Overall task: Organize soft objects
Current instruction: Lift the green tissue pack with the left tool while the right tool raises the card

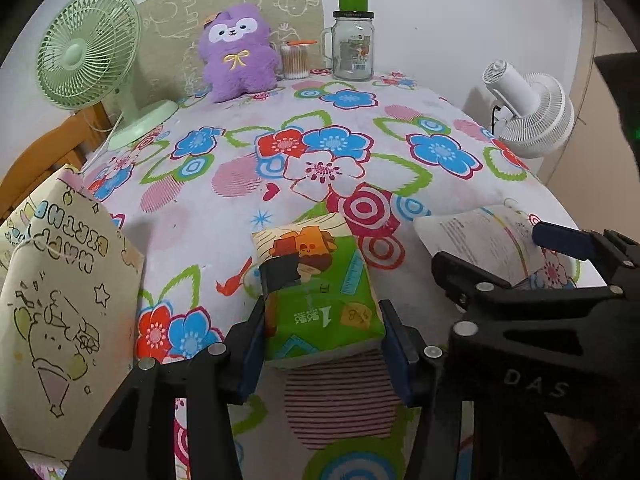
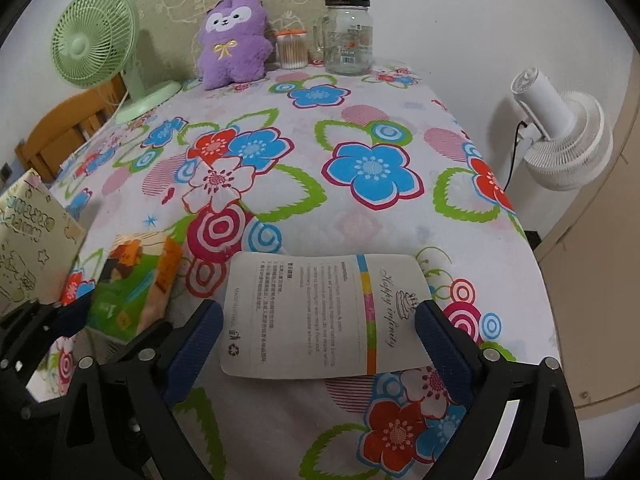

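A green tissue pack (image 1: 316, 292) lies on the flowered tablecloth (image 1: 320, 148). My left gripper (image 1: 324, 340) has its blue pads on both sides of the pack's near end, closed on it. The pack also shows in the right wrist view (image 2: 132, 288). A flat white pouch (image 2: 316, 316) lies between the wide-open fingers of my right gripper (image 2: 320, 344), which does not touch it. The pouch (image 1: 480, 236) and right gripper (image 1: 540, 264) show at the right of the left wrist view. A purple plush toy (image 1: 238, 52) sits upright at the far edge.
A paper gift bag (image 1: 60, 292) stands at the near left. A green fan (image 1: 88, 60) stands at the far left. A cotton swab jar (image 1: 295, 60) and a glass mug jar (image 1: 352, 40) stand at the back. A white fan (image 2: 560, 136) stands off the table's right side.
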The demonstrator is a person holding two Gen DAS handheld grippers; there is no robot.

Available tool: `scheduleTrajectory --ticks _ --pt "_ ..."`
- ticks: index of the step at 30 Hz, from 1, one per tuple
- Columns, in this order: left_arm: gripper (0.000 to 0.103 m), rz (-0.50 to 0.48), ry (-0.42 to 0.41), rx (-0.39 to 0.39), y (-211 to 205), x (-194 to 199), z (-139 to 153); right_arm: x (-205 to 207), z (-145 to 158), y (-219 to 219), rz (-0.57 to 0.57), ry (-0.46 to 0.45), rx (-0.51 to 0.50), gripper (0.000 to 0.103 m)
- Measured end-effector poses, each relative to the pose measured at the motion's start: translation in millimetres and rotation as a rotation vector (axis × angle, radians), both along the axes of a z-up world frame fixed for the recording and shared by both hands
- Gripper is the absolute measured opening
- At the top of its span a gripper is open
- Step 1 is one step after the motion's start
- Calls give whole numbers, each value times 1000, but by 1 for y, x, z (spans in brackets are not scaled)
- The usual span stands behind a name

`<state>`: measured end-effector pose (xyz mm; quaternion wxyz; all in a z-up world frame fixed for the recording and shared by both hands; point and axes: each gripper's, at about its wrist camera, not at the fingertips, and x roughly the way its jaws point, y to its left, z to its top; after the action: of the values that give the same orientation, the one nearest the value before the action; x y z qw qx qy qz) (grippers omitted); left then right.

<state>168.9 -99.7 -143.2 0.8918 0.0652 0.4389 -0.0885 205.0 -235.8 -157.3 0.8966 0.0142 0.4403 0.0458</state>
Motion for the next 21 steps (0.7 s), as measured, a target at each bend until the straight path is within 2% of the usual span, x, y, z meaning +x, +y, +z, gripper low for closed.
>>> scheduleTrajectory --ticks 10,15,21 --pt "53 -4 -4 0 0 -1 0 5 -9 -1 -22 8 6 102" --pt "53 -11 -9 9 -1 -3 1 4 -8 -1 -13 4 4 90" --pt "53 -15 -10 -9 -1 -9 3 -6 -1 7 22 -28 -19 69"
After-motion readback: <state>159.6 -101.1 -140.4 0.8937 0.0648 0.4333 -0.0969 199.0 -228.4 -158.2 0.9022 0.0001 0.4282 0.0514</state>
